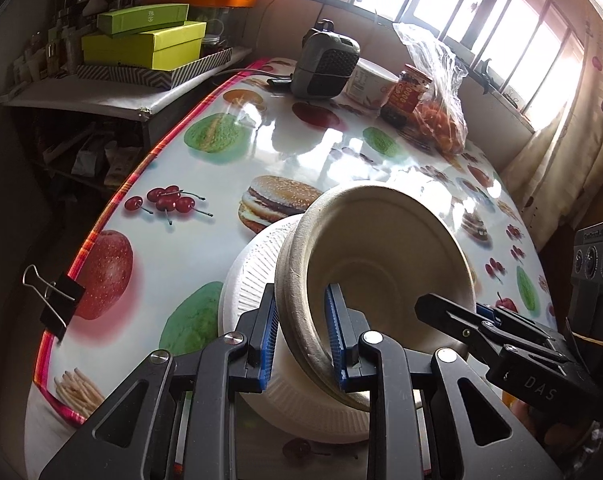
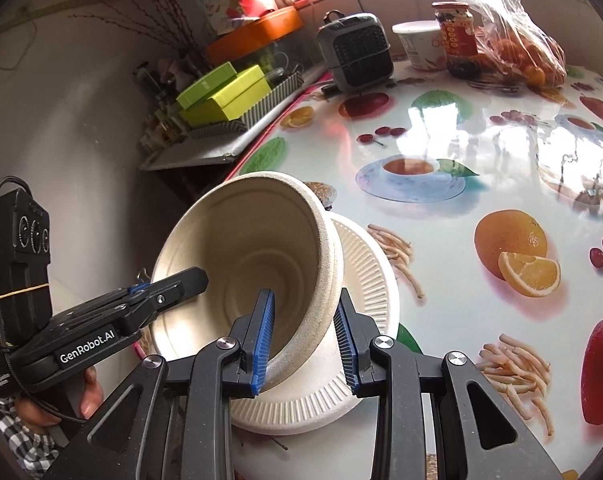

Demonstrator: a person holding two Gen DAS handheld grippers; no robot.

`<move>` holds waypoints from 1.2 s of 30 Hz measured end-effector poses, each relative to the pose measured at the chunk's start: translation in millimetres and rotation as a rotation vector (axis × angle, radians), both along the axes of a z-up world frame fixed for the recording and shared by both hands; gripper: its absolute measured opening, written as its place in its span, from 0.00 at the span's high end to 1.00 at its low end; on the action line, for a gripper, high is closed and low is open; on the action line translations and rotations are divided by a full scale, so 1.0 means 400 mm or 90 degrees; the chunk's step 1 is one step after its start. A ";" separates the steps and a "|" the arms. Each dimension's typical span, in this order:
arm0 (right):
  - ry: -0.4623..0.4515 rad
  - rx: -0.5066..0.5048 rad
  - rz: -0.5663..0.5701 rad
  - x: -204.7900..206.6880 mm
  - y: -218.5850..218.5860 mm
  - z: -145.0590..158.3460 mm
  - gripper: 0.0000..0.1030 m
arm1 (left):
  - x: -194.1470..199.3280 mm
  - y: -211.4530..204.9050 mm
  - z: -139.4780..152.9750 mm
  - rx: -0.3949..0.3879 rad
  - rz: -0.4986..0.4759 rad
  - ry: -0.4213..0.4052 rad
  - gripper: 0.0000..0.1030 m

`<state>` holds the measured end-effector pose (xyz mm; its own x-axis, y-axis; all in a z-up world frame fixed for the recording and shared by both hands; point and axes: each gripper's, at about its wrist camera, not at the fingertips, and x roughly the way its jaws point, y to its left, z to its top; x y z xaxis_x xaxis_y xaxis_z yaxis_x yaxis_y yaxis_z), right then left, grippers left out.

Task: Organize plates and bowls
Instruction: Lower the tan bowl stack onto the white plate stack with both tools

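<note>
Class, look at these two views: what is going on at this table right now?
A person holds two tongs, and both grip one stack of beige bowls by its rim. The left tongs clamp one side, the right tongs the opposite side. The tilted stack sits over a white ribbed plate on the fruit-print table.

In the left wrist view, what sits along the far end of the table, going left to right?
Grey heater → white tub → red-labelled jar → plastic bag of oranges.
</note>
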<state>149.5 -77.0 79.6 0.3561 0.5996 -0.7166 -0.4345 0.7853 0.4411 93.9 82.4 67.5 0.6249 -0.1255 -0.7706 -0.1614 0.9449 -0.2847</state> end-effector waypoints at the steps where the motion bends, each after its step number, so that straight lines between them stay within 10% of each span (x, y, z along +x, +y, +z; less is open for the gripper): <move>1: 0.003 -0.001 0.000 0.002 0.002 -0.005 0.71 | 0.002 0.003 -0.003 0.000 0.000 0.001 0.77; 36: -0.067 -0.048 -0.035 -0.028 0.005 0.018 0.51 | -0.020 0.014 -0.001 0.027 0.009 -0.019 0.53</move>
<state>138.2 -75.0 86.9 0.4623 0.5229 -0.7162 -0.4303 0.8385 0.3344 85.7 88.1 67.1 0.6493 -0.0839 -0.7559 -0.1666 0.9541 -0.2490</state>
